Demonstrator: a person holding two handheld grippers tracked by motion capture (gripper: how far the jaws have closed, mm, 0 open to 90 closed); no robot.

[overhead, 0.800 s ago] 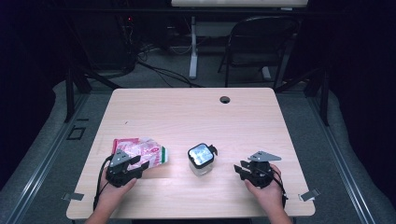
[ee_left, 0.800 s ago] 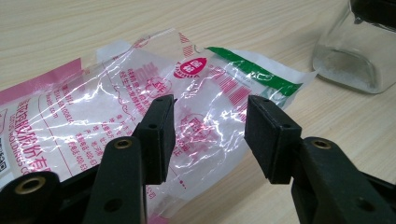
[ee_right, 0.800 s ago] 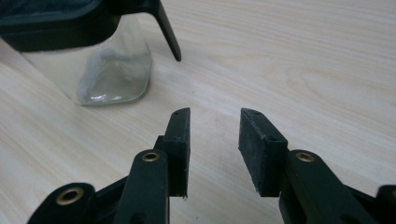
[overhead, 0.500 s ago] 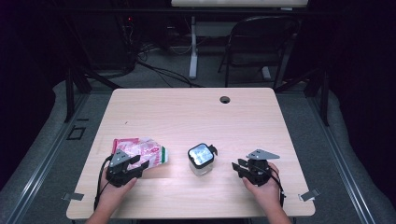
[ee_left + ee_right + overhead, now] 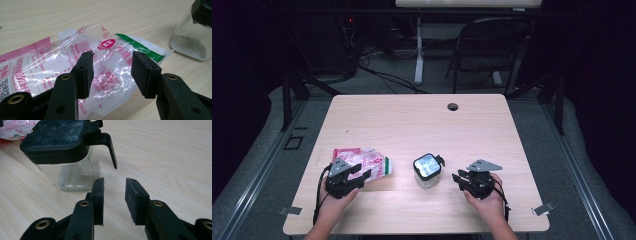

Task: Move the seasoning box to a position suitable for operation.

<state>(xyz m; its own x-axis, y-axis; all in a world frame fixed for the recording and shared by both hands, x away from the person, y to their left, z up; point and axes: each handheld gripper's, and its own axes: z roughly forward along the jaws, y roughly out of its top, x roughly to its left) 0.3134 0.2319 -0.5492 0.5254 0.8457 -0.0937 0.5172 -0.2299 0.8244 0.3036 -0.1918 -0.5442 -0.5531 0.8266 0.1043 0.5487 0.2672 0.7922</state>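
Note:
A crinkled clear bag [image 5: 368, 161] with pink print and a green stripe lies flat at the front left of the wooden table [image 5: 412, 125]. My left gripper [image 5: 361, 175] is open, its jaws just over the bag [image 5: 50, 62] with nothing pinched between them [image 5: 112, 56]. To the right of the bag stands a square glass jar [image 5: 427, 172] with a black lid and a latch handle; a little white powder lies in it [image 5: 192, 40]. My right gripper [image 5: 458, 178] points at the jar [image 5: 67, 170] from its right, open and empty [image 5: 115, 181], a short gap away.
A round cable hole [image 5: 453, 106] sits near the table's far edge. A metal chair [image 5: 492, 40] and desk legs stand on the floor beyond. Small clamps [image 5: 543, 208] stick out at the front corners.
My right gripper has edged a little to the left, toward the jar. The left gripper, the bag and the jar have kept still.

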